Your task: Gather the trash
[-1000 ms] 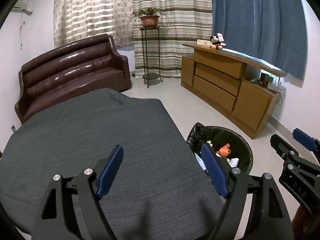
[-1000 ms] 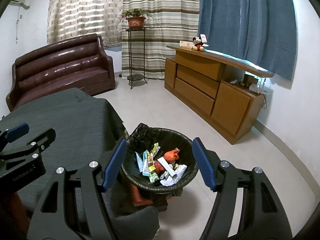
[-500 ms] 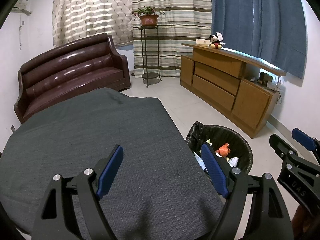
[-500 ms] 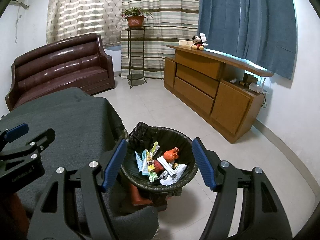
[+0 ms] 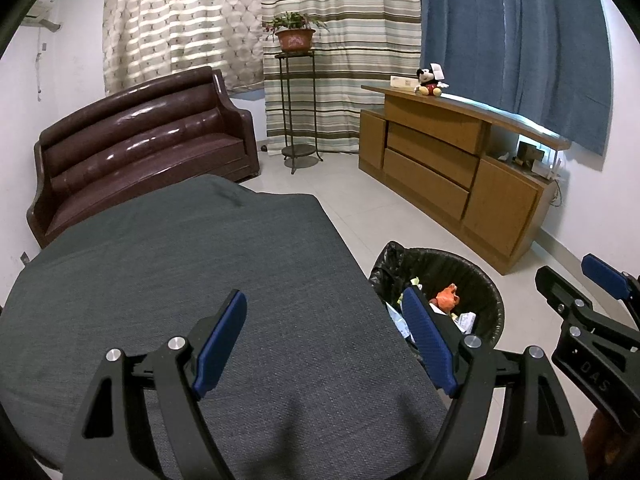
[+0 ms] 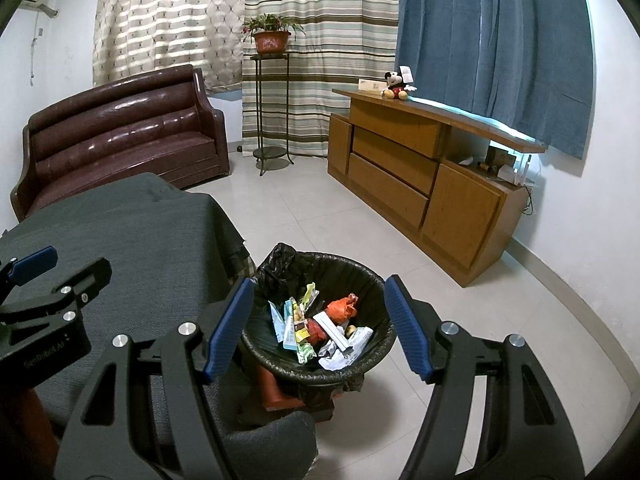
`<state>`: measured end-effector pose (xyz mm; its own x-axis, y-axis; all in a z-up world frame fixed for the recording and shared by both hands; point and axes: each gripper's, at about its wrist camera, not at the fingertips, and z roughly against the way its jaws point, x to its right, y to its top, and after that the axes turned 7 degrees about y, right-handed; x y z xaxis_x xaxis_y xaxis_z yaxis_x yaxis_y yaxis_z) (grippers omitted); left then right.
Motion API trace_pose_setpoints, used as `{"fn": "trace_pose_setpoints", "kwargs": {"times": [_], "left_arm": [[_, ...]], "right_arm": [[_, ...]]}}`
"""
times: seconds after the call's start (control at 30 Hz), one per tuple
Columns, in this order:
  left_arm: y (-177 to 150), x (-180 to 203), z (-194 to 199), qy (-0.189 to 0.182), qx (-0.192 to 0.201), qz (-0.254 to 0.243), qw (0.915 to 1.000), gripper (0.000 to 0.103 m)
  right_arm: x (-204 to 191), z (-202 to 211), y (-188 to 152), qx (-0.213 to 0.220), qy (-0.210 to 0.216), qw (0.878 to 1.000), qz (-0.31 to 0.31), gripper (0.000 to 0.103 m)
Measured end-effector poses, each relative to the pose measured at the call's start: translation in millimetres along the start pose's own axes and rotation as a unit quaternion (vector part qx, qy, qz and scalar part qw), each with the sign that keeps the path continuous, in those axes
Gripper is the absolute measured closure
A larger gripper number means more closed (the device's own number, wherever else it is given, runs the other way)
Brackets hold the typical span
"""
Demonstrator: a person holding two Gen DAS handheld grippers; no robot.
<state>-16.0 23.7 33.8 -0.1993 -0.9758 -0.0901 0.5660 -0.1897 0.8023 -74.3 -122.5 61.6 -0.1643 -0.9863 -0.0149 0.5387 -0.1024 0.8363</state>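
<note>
A black-lined trash bin (image 6: 320,268) stands on the floor by the right edge of the grey-covered table (image 5: 180,264). It holds several wrappers and an orange crumpled bag (image 6: 342,309). It also shows in the left wrist view (image 5: 452,272). My right gripper (image 6: 318,326) is open and empty, above the bin. My left gripper (image 5: 324,340) is open and empty, above the table's right part. No trash shows on the table.
A brown leather sofa (image 5: 140,152) stands behind the table. A metal plant stand (image 5: 296,108) is in front of the curtains. A wooden cabinet (image 6: 420,172) runs along the right wall. Tiled floor (image 6: 304,208) lies between them.
</note>
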Motion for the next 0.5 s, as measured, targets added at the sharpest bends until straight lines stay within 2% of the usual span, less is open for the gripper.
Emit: {"fn": "trace_pose_setpoints", "kwargs": {"times": [0.5], "left_arm": [[-0.3,1.6,-1.5,0.001,0.004,-0.004,1.0,0.025]], "right_arm": [[0.2,0.8,0.4,-0.001,0.0,1.0,0.0,0.037]]}}
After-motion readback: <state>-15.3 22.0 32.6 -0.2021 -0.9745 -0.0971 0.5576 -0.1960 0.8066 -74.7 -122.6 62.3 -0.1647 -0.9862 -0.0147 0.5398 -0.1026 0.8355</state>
